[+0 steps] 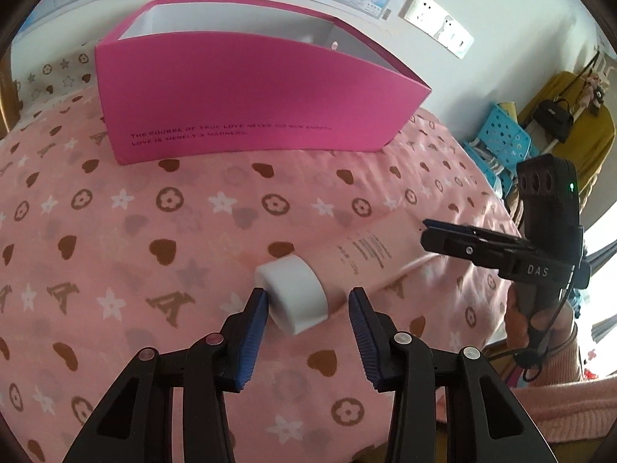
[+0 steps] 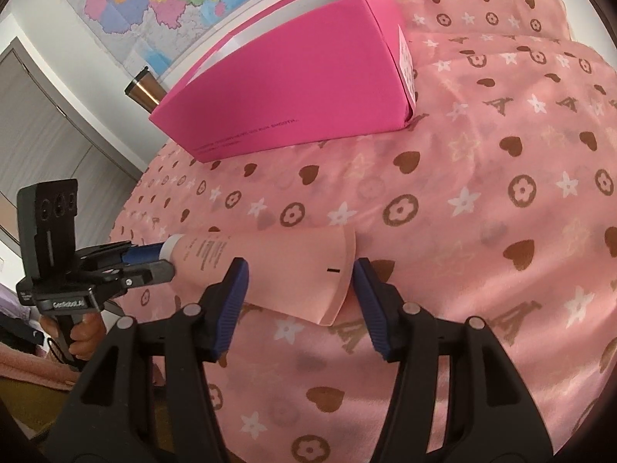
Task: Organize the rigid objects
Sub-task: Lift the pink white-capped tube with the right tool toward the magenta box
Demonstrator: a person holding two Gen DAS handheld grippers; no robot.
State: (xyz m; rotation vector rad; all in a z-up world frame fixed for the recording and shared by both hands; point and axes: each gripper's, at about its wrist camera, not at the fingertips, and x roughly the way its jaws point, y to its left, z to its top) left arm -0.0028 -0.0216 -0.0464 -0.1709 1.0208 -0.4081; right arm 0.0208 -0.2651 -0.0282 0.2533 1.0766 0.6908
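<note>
Both hand-held grippers, left [image 1: 306, 322] and right [image 2: 299, 297], spread around a tube [image 2: 266, 270] on the bed; closing comes next, then the box [image 1: 250, 96] ahead

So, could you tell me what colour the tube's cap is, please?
White; the cap shows best in the left wrist view.

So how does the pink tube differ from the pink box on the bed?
The tube is pale peach-pink; the box is hot magenta. The tube lies flat on its side, while the box stands upright with its top open. The tube is slim with a white cap; the box is far bulkier and rectangular. Both rest on the patterned bedspread and carry small dark print.
</note>
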